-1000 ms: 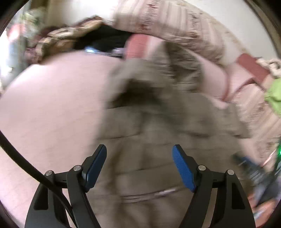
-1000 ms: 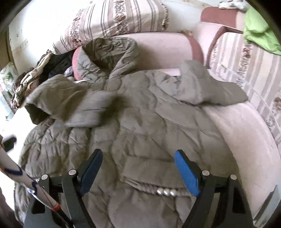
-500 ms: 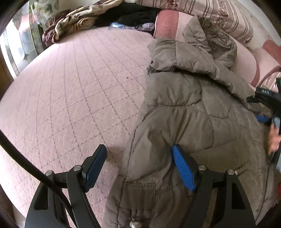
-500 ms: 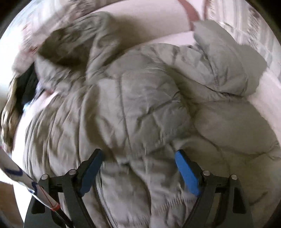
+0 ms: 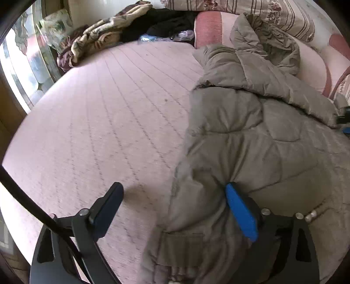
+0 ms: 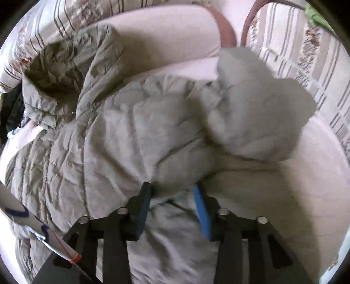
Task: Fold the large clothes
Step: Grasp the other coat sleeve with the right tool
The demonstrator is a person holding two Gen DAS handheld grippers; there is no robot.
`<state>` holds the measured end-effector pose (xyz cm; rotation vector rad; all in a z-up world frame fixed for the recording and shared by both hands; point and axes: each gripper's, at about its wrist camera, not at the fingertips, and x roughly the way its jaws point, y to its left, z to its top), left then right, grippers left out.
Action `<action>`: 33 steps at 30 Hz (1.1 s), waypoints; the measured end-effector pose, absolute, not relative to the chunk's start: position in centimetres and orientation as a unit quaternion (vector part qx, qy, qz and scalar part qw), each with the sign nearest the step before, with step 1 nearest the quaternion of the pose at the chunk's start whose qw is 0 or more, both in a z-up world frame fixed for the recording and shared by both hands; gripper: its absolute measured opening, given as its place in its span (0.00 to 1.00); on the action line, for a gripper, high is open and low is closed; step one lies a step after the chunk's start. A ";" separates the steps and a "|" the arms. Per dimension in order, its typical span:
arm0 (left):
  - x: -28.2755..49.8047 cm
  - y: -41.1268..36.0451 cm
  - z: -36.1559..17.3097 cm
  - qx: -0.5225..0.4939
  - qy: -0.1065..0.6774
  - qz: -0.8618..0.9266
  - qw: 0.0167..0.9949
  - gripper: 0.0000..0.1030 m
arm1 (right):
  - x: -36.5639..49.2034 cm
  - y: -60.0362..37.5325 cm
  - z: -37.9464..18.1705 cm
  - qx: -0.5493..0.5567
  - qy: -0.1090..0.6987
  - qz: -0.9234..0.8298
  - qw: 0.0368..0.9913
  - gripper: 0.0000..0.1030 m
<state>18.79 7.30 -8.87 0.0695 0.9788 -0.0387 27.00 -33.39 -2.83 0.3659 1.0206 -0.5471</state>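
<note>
On the left, the left gripper (image 5: pixel 172 203) sits with its fingers spread wide and holding nothing, straddling the near left edge of the padded grey-brown coat (image 5: pixel 251 139) where it meets the pink quilted bed cover (image 5: pixel 105 122); half a second ago it was in nearly the same place, so it has only settled a little lower onto that hem. The coat lies spread over the right part of the bed, hood (image 5: pixel 269 41) up against the striped pillows (image 5: pixel 258 8), one sleeve folded across the chest. To the right, the change is sharper: the right gripper (image 6: pixel 172 196), which a moment ago hovered wide open above the coat, has now narrowed its fingers and pinches a bunched fold of the coat's right side between them, though blur softens the contact. The right sleeve (image 6: pixel 258 104) lies beyond it. That suggests the next fold is beginning, with the right side ready to be drawn over the body while the left has yet to take hold.
</note>
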 end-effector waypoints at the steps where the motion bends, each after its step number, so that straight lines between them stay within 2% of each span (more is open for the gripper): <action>1: 18.8 7.6 -8.8 0.034 0.467 -0.013 0.884 0.94 | 25.8 -34.1 -1.9 0.174 0.473 -0.251 0.826 0.44; 4: 18.7 7.7 -8.8 0.039 0.458 -0.001 0.888 0.94 | 22.1 -37.5 0.6 0.179 0.451 -0.253 0.837 0.52; 6: 18.3 7.4 -8.5 0.053 0.443 0.009 0.895 0.94 | 19.1 -40.7 2.0 0.178 0.428 -0.286 0.838 0.63; 8: 17.8 7.1 -8.3 0.066 0.428 0.016 0.901 0.94 | 16.0 -44.5 2.6 0.177 0.408 -0.328 0.833 0.66; 12: 16.8 7.1 -8.3 0.074 0.416 0.018 0.906 0.94 | 11.1 -52.7 0.2 0.249 0.422 -0.349 0.799 0.66; 15: 17.1 7.6 -8.5 0.060 0.424 0.014 0.903 0.94 | 8.8 -57.5 -1.7 0.337 0.397 -0.352 0.778 0.65; 19: 17.7 8.2 -8.9 0.025 0.444 0.003 0.896 0.96 | 9.0 -62.0 -3.7 0.386 0.369 -0.346 0.771 0.65; 22: 18.2 9.0 -9.3 -0.005 0.457 -0.007 0.889 0.99 | 10.9 -64.6 -5.0 0.408 0.358 -0.340 0.768 0.64; 29: 18.4 8.2 -9.5 0.012 0.462 0.003 0.887 1.00 | 16.1 -68.8 -6.6 0.388 0.336 -0.378 0.771 0.64; 31: 18.4 8.1 -9.5 0.015 0.462 0.004 0.887 1.00 | 17.1 -69.7 -6.4 0.379 0.339 -0.385 0.770 0.38; 32: 18.4 8.0 -9.5 0.015 0.461 0.005 0.887 1.00 | 17.5 -70.3 -6.4 0.380 0.346 -0.385 0.767 0.22; 33: 18.4 8.0 -9.5 0.015 0.461 0.005 0.887 1.00 | 17.6 -70.8 -6.3 0.387 0.347 -0.382 0.764 0.14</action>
